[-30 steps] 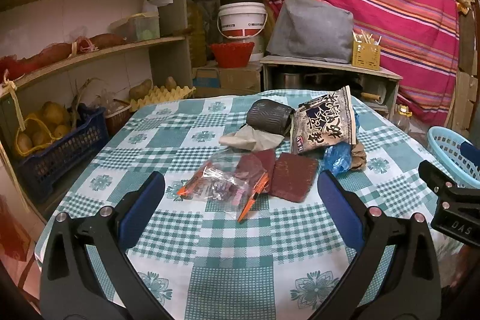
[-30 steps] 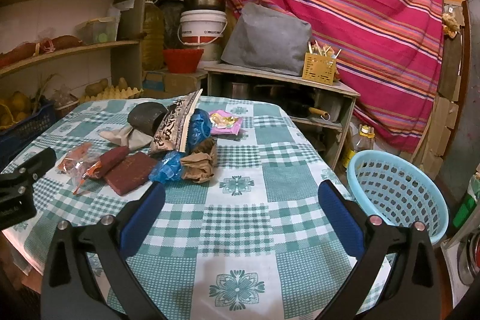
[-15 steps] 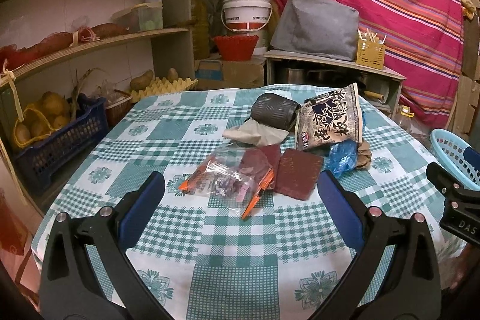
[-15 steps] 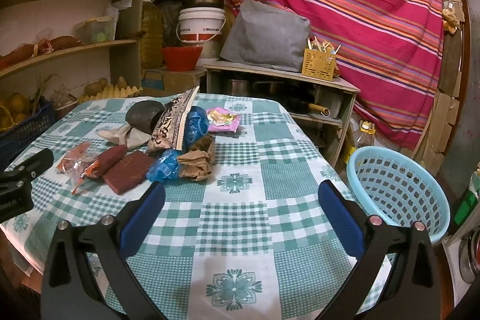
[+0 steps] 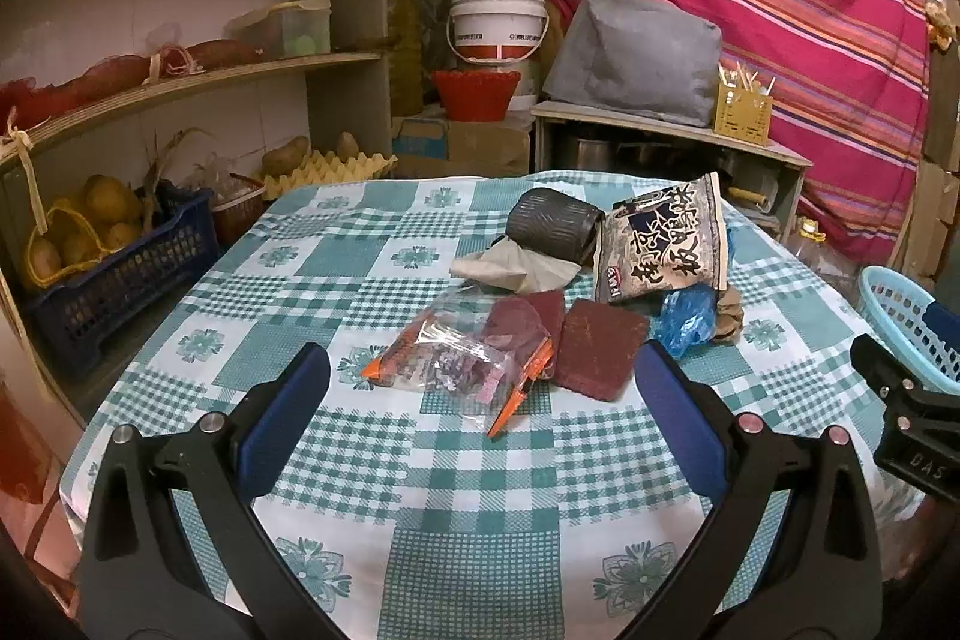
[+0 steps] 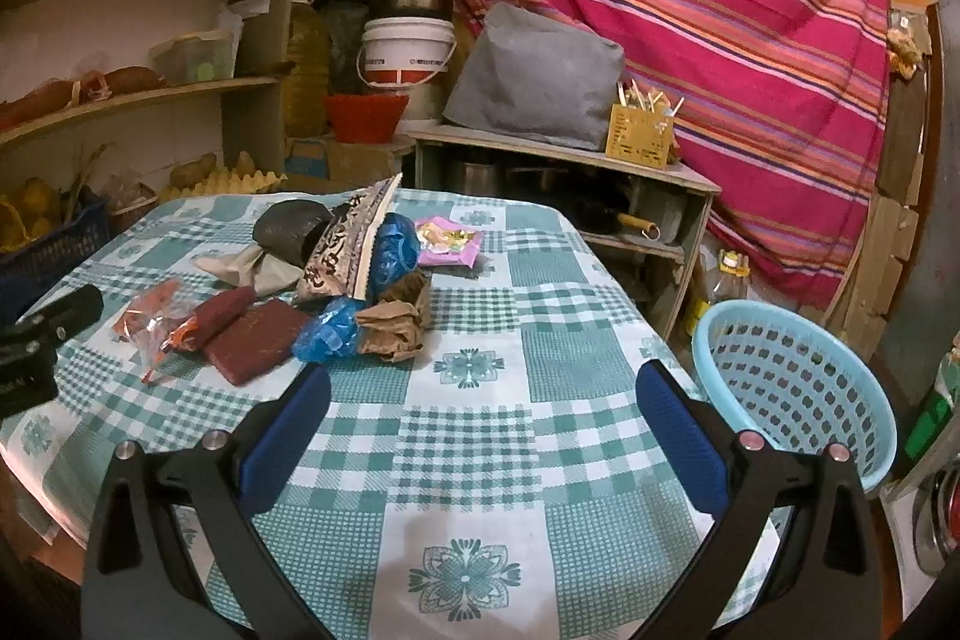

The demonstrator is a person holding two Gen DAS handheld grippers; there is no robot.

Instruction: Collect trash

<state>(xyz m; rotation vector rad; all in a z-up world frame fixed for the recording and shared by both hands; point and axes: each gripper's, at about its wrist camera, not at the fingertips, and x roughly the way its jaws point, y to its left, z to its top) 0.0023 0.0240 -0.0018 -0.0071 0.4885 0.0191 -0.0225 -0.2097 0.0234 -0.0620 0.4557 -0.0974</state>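
Note:
Trash lies in a heap on the green-checked table (image 5: 372, 280): a clear bag with orange trim (image 5: 456, 364), a dark red packet (image 5: 600, 346), a black-and-white snack bag (image 5: 660, 244), crumpled blue plastic (image 5: 684, 319), a dark roll (image 5: 552, 223) and a beige rag (image 5: 516, 268). The right wrist view adds crumpled brown paper (image 6: 396, 325), the blue plastic (image 6: 330, 331) and a pink wrapper (image 6: 450, 241). My left gripper (image 5: 480, 388) is open, just short of the clear bag. My right gripper (image 6: 480, 406) is open over bare tablecloth (image 6: 540, 352), nothing between its fingers.
A light blue basket (image 6: 792, 388) stands off the table's right edge, also seen as basket (image 5: 906, 322). Shelves (image 5: 180, 76) with produce and a dark blue crate (image 5: 120, 280) line the left. A low cabinet (image 6: 570, 160) and striped curtain (image 6: 720, 10) stand behind.
Both grippers have shifted only slightly; the left view has eased a little closer to the trash heap. Nothing was taken hold of and both stay open.

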